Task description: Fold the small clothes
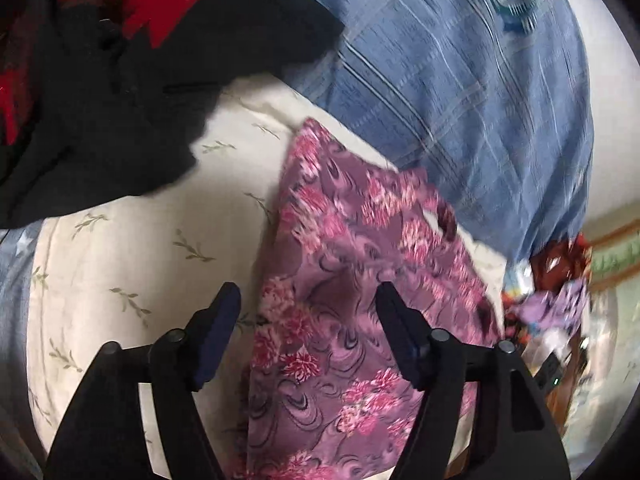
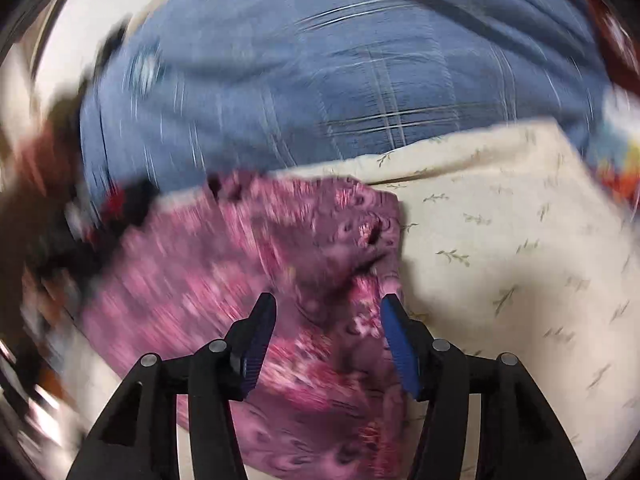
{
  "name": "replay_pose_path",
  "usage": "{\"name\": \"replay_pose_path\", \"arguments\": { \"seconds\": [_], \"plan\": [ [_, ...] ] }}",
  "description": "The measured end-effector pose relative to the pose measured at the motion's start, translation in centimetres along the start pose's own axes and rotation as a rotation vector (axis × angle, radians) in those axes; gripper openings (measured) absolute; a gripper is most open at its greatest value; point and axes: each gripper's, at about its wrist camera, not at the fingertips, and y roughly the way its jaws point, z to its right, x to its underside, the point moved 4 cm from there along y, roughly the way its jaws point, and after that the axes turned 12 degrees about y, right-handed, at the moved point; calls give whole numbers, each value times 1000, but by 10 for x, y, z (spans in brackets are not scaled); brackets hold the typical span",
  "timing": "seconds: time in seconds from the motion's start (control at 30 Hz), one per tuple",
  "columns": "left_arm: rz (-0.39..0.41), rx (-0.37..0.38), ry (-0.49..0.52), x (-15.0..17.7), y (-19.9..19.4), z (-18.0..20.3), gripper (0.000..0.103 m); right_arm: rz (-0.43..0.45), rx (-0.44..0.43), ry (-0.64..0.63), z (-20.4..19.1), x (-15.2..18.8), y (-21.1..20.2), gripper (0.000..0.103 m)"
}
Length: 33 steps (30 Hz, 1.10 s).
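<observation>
Garment: purple floral cloth (image 1: 344, 280) lay flat on the cream leaf-print pillow (image 1: 132, 248), apparently folded once, its long edge running away from the camera.
Left wrist view, gripper: left gripper (image 1: 310, 328) stood with jaws apart above the near part of the cloth; nothing was clamped, and one finger hung over the pillow, the other over the cloth.
Left wrist view, surroundings: black and red garments (image 1: 120, 80) were heaped at the far left, well clear of the cloth; a blue striped fabric (image 1: 460, 100) lay just behind it, likely other laundry kept off the working surface.
Right wrist view, garment: the same cloth (image 2: 240, 280) lay against the pillow (image 2: 500, 240), one corner raised in a soft fold.
Right wrist view, gripper: right gripper (image 2: 328, 332) had its jaws apart over the cloth, pads not pressing on it.
Right wrist view, quality: heavy blur; whether the fingertips brushed the fabric could not be confirmed.
Judgement: both grips appeared released so the fold could settle; a further fold or smoothing probably remained.
</observation>
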Motion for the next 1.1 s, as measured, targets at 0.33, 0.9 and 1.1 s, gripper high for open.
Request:
{"name": "replay_pose_path", "arguments": {
  "seconds": [0.33, 0.9, 1.1],
  "plan": [
    [-23, -93, 53, -9, 27, 18, 35, 81, 141, -82, -7, -25, 34, 30],
    [-16, -43, -11, -16, 30, 5, 48, -32, 7, 182, 24, -58, 64, 55],
    [72, -187, 126, -14, 1, 30, 5, 26, -3, 84, 2, -67, 43, 8]
  ]
}}
